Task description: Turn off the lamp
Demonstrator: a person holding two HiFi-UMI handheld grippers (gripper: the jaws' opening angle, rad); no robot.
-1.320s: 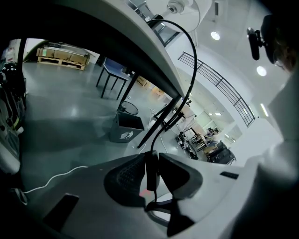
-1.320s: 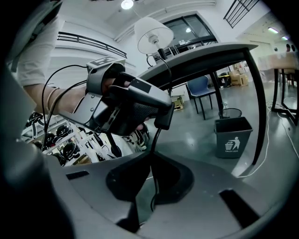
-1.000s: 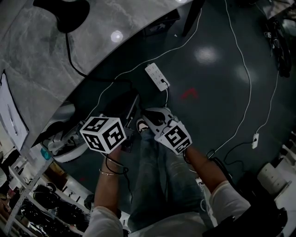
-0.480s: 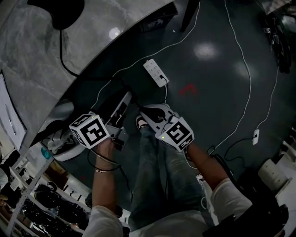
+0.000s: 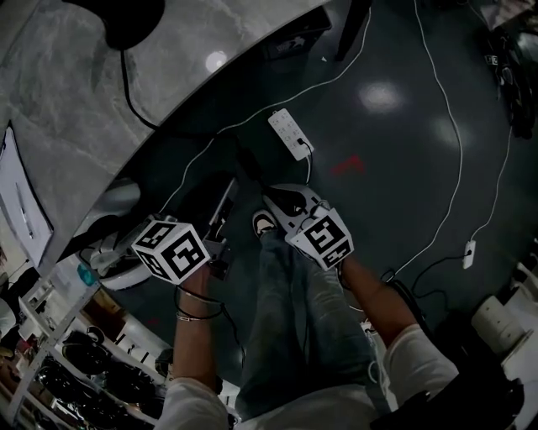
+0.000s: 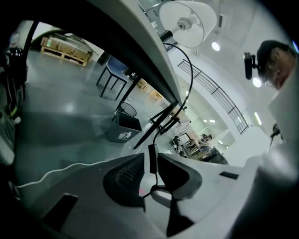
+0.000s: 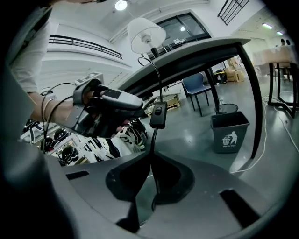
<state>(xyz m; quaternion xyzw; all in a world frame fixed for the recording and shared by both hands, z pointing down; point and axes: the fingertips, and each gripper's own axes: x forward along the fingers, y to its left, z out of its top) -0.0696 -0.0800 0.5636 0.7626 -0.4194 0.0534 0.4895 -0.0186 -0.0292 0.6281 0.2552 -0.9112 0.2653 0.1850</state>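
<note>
The lamp's white shade (image 6: 187, 18) (image 7: 146, 33) stands on the marble table (image 5: 76, 109), and its black base (image 5: 126, 17) is at the top left. Its black cord (image 7: 153, 140) hangs down off the table edge with an inline switch (image 6: 152, 158) (image 7: 159, 115). My left gripper (image 6: 150, 165) (image 5: 214, 250) has the switch between its pads; its jaws have just been opening and a thin gap shows, so it is open. My right gripper (image 7: 150, 170) (image 5: 277, 206) is shut on the cord just below the switch.
A white power strip (image 5: 290, 134) and several cables lie on the dark floor. A grey waste bin (image 7: 230, 131) and a chair (image 7: 198, 88) stand under the table. Shelves of helmets (image 5: 76, 369) are at the lower left. The person's legs are below both grippers.
In the head view the left gripper has shifted a little to the left and its marker cube has rolled. The right gripper has stayed put on the cord.
</note>
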